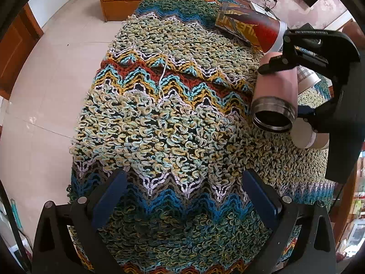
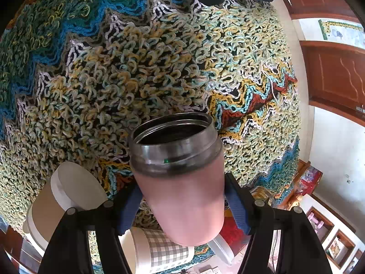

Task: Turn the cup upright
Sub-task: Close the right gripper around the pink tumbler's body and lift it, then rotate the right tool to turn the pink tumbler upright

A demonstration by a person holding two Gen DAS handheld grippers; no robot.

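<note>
Left gripper [image 1: 182, 196]: nearest the lens, jaws released and holding nothing, low over the crocheted blanket [image 1: 159, 125].
Pink cup [image 2: 182, 196]: clenched across its body by the right gripper [image 2: 182, 207], lifted clear of the surface, steel mouth tilted down and away.
Doing it well: judged mid-flip; roll the wrist until the mouth faces up, lower slowly, since looped yarn gives poor footing.
Neighbours: white tube [image 2: 63, 196] and checked cup [image 2: 164, 251] lie close; avoid them.
Hidden: cup base cut from view; interior too dark to read.
</note>
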